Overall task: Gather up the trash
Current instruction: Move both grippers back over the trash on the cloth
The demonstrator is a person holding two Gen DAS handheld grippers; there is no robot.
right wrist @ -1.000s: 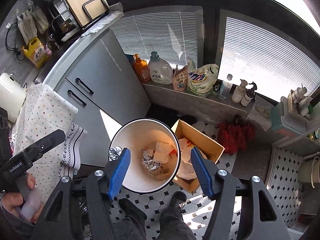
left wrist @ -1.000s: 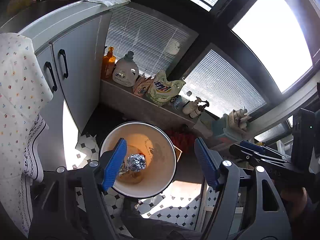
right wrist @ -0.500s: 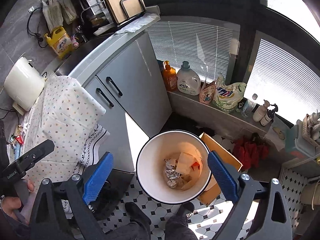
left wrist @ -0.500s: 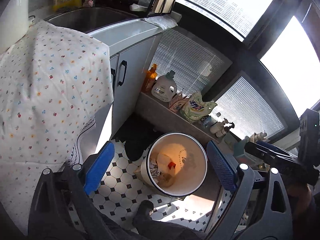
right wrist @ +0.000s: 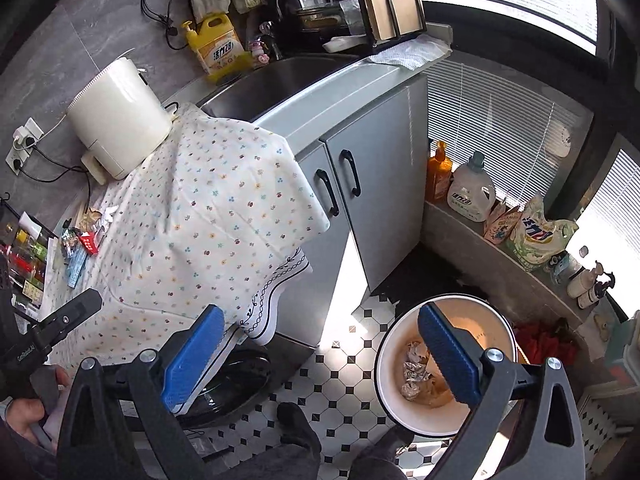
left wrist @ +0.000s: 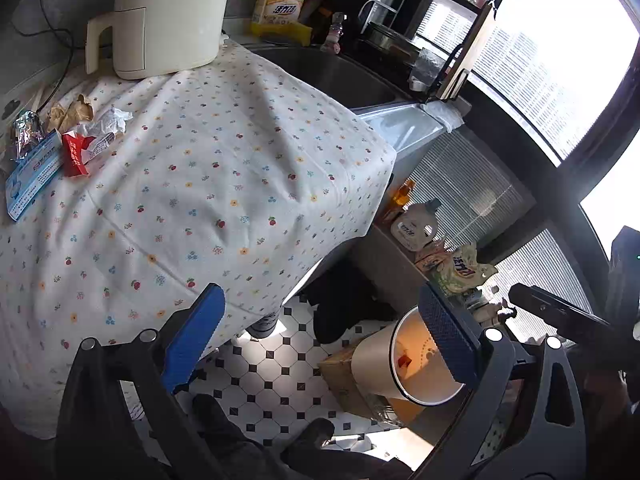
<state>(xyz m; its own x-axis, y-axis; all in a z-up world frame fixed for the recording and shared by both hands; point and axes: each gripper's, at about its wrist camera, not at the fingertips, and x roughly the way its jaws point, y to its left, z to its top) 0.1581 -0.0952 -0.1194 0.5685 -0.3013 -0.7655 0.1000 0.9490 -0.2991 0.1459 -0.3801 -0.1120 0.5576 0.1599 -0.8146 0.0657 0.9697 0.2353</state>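
Note:
A round trash bin [right wrist: 400,408] stands on the tiled floor with crumpled foil [right wrist: 414,376] and paper inside; it also shows in the left wrist view [left wrist: 372,368]. On the flowered tablecloth [left wrist: 224,184] at the far left lies a cluster of trash: a red packet [left wrist: 74,152], white crumpled paper [left wrist: 106,122], brown paper [left wrist: 74,110], foil [left wrist: 26,134] and a blue-white wrapper [left wrist: 34,174]. The same cluster shows small in the right wrist view [right wrist: 86,236]. My left gripper [left wrist: 320,340] is open and empty above the cloth's edge. My right gripper [right wrist: 320,356] is open and empty above the floor.
A white kettle [left wrist: 168,16] stands at the back of the cloth. A sink [right wrist: 276,84], yellow detergent bottle [right wrist: 216,48] and dish rack lie beyond. Grey cabinet doors [right wrist: 376,184] face the bin. Bottles and bags line the window ledge [right wrist: 480,232]. A cardboard box [left wrist: 344,380] sits beside the bin.
Both grippers have lifted away from the bin and swung left toward the cloth-covered counter. The bin now sits at lower right in both views. The trash cluster on the cloth has come into view.

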